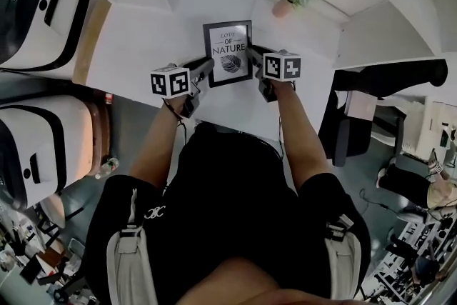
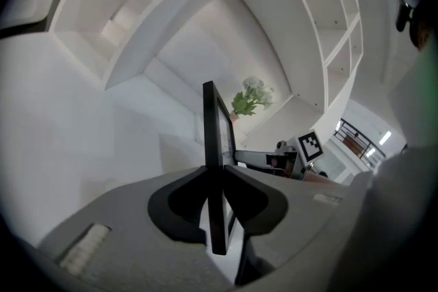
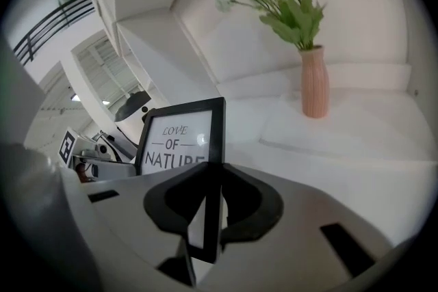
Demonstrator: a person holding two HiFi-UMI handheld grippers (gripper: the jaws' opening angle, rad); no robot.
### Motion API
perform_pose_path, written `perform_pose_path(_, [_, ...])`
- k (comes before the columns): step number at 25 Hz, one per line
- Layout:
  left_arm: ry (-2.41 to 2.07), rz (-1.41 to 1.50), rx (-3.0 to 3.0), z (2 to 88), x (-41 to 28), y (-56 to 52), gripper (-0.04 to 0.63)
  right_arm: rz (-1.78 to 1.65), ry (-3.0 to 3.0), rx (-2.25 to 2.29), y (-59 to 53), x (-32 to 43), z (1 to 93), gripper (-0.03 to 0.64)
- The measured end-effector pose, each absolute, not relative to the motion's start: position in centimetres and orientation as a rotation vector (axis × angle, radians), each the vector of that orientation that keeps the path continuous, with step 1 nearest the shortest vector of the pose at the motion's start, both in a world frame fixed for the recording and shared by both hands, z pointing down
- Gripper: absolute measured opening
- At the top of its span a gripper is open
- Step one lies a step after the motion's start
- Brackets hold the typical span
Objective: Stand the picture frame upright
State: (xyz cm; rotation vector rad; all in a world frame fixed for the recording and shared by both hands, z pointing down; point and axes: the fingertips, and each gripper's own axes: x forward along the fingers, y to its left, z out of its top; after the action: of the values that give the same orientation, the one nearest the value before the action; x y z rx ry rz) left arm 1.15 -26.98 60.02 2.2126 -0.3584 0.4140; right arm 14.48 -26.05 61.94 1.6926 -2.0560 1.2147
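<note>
White tabletop (image 1: 143,46), white shelving (image 2: 205,3) behind it. Picture frame (image 1: 228,52) mid-table, print readable from the person's side. Left gripper (image 1: 205,68) clamped on the frame's edge at 9 o'clock, right gripper (image 1: 252,52) clamped on the edge at 3. Pink vase (image 1: 282,8) with flowers at 1 o'clock, well apart. Bare table left of the frame; front edge close to the person.
</note>
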Motion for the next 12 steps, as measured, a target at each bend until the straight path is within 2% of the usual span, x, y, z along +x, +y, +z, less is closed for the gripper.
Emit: perform_pose_path(12, [-0.658, 0.304, 2.745, 48.1, 0.2, -26.7, 0.086, 0.171, -2.249, 1.979, -24.1, 12.7, 45.0, 0.069])
